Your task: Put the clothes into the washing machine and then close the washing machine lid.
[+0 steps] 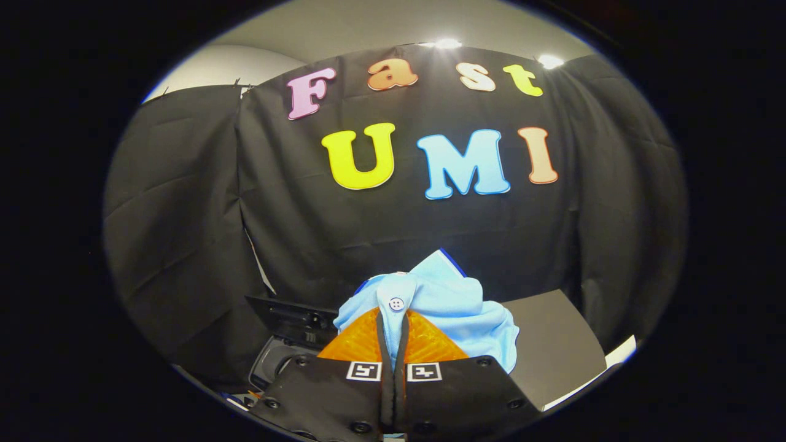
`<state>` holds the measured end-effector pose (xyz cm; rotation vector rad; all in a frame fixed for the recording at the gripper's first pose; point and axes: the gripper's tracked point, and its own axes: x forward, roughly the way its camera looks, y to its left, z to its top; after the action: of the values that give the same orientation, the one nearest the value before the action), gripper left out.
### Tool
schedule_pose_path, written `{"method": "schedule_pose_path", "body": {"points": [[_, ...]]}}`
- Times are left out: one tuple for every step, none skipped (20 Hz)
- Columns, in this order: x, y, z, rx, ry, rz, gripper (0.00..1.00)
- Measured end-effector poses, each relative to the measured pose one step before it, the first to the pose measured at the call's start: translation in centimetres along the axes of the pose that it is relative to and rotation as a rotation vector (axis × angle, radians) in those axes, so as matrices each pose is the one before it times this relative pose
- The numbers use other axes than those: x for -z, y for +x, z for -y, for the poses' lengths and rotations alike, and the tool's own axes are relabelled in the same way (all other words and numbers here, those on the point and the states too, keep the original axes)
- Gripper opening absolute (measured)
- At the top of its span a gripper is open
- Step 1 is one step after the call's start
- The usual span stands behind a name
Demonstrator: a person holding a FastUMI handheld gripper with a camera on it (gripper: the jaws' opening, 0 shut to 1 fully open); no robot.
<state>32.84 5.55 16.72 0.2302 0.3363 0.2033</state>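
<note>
My gripper [393,319] is shut on a light blue garment [451,307], a shirt with a white button showing just ahead of the fingertips. The cloth is pinched between both fingers and bunches up above and to the right of them, held up in the air. Below and to the left of the fingers I see part of the washing machine [288,344]: a dark panel and a rounded grey rim. Its inside is hidden from here.
A dark grey flat surface [552,344] lies to the right behind the garment, with a white edge [620,353] beyond it. The black cloth wall stands close behind everything.
</note>
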Motion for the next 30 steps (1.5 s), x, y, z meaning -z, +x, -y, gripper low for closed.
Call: {"method": "schedule_pose_path", "body": {"points": [[-0.088, 0.372, -1.278, -0.01732, -0.00622, 0.00134, 0.01], [-0.032, 0.29, -1.113, -0.01621, -0.00285, 0.00186, 0.02], [0.114, 0.354, -1.283, -0.01983, -0.00308, -0.00406, 0.01], [-0.006, 0.298, -1.196, -0.01879, -0.00269, -0.00047, 0.01], [0.067, 0.386, -1.314, -0.01857, -0.00462, -0.0038, 0.02], [0.041, 0.393, -1.184, -0.01847, -0.00697, -0.00525, 0.01], [0.004, 0.346, -1.297, -0.01849, -0.00681, -0.004, 0.01], [0.068, 0.305, -1.222, -0.01994, -0.00456, -0.00333, 0.01], [0.097, 0.307, -1.265, -0.01611, -0.00245, -0.00046, 0.01], [0.205, 0.385, -1.112, -0.01664, -0.00011, -0.00429, 0.02], [0.21, 0.529, -1.19, -0.01662, 0.00106, -0.00312, 0.01], [0.091, 0.391, -1.041, -0.01472, -0.00104, -0.00197, 0.01], [0.194, 0.482, -1.184, -0.01539, -0.0025, -0.00435, 0.01], [0.085, 0.324, -0.889, -0.01425, 0.0003, -0.00342, 0.01], [0.258, 0.453, -1.107, -0.0188, 0.00046, -0.0037, 0.02], [0.112, 0.525, -0.829, -0.01124, -0.0014, -0.00332, 0.02], [0.284, 0.276, -0.783, -0.0114, -0.00265, -0.00709, 0.01], [0.17, 0.354, -0.655, -0.00834, -0.00079, -0.00273, 0.01], [0.255, 0.378, -0.809, -0.01179, 0.00014, -0.00536, 0.01], [0.115, 0.362, -0.488, -0.00859, 0.00094, -0.00348, 0.01], [0.359, 0.379, -0.724, -0.0125, 0.00247, -0.00663, 0.02], [0.24, 0.285, -0.526, -0.01, 0.00213, -0.00152, 0.01], [0.256, 0.345, -0.428, -0.00386, -0.00186, -0.00082, 0.01], [0.286, 0.312, -0.269, -0.00257, -0.00303, -0.00385, 0.01], [0.481, 0.371, -0.263, -0.00118, -0.00245, -0.00604, 0.01], [0.329, 0.238, -0.152, 0.0004, 0.00019, -0.00355, 0.01], [0.43, 0.374, -0.142, -0.00113, 0.00027, -0.00599, 0.01], [0.327, 0.372, 0.005, 0.00043, -0.00008, -0.00636, 0.01], [0.483, 0.293, -0.036, 0.00218, -0.00177, -0.00627, 0.01], [0.344, 0.256, 0.051, 0.0029, -0.00117, -0.00388, 0.01]]}}
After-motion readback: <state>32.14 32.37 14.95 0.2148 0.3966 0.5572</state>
